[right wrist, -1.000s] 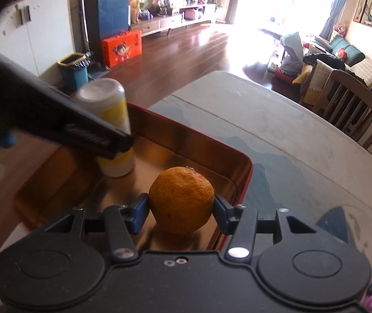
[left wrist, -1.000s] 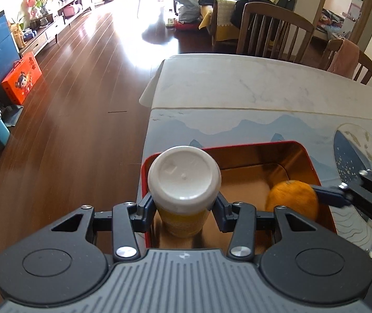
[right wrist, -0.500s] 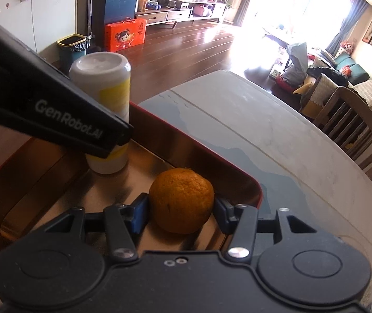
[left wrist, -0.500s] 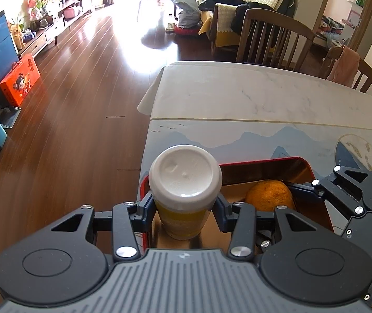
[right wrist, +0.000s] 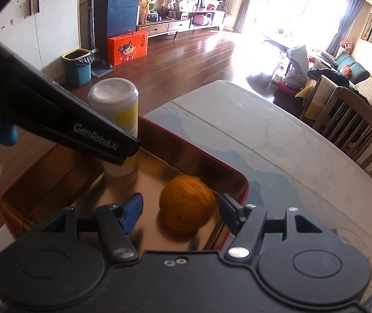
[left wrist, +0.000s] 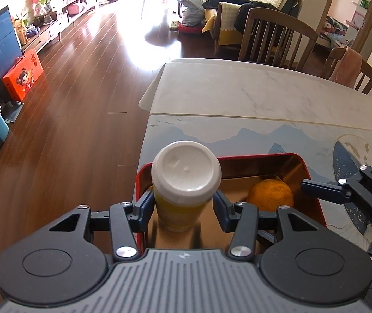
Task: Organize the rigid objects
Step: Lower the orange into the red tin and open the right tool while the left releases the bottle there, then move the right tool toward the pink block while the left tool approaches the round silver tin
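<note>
A bottle (left wrist: 186,172) with a white cap and a yellow label stands upright in the left end of a red-rimmed, gold-lined tin tray (left wrist: 277,155). My left gripper (left wrist: 183,200) straddles it with its jaws opening; a thin gap shows beside the bottle's body. An orange (right wrist: 186,203) rests on the tray (right wrist: 212,164) floor between the fingers of my right gripper (right wrist: 179,203), whose jaws are opening, with clear gaps on both sides. In the right wrist view the left gripper's black side (right wrist: 81,127) hides part of the bottle (right wrist: 115,104). In the left wrist view the right gripper's fingers (left wrist: 319,187) stand beside the orange (left wrist: 269,194).
The tray sits at the corner of a table (left wrist: 264,104) under a blue mountain-print mat; the table edge drops to the wooden floor (left wrist: 68,130) on the left. Wooden chairs (left wrist: 277,41) stand at the far side. A blue-gloved hand (right wrist: 6,135) holds the left gripper.
My right gripper's jaws have spread off the orange, which now lies free on the tray floor. The left jaws have widened slightly around the bottle.
</note>
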Motion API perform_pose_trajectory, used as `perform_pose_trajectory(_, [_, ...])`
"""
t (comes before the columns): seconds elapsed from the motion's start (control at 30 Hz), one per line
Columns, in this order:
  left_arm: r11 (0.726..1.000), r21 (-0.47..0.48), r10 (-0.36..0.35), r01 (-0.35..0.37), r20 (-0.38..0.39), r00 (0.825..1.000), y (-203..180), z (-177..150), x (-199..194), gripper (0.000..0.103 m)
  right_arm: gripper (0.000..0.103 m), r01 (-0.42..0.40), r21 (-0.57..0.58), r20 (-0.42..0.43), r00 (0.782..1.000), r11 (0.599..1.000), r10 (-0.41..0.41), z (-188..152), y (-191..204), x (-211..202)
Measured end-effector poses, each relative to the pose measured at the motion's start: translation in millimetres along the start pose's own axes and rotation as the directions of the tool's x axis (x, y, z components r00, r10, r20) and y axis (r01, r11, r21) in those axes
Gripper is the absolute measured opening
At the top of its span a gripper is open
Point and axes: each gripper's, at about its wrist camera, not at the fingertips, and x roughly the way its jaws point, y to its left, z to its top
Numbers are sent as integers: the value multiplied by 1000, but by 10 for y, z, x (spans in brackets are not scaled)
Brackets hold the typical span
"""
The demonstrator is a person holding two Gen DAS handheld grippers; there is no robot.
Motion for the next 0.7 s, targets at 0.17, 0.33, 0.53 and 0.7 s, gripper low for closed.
perform_pose_trajectory(0.17, [1000,3,-9,9,14,1000,-53,-72,-101,55,68,0,38,16,1000,999,-1,-67,-91,-203])
perform_pose_trajectory(0.33, [1000,4,-22,22,35,999,-100,-129,-253,58,71,-5,79,43,999,997,2,-146,-208,-461])
perform_pose_trajectory(0.53, [999,10,-36,36,72,997,-219,-229,-488,63,75,-21,144,74,997,989,11,-259,-353,-762])
perform_pose_trajectory(0.7, [998,21,-69,67,96,993,-371,-285,-684,70,80,-33,199,109,994,980,11,-386,-480,-1023])
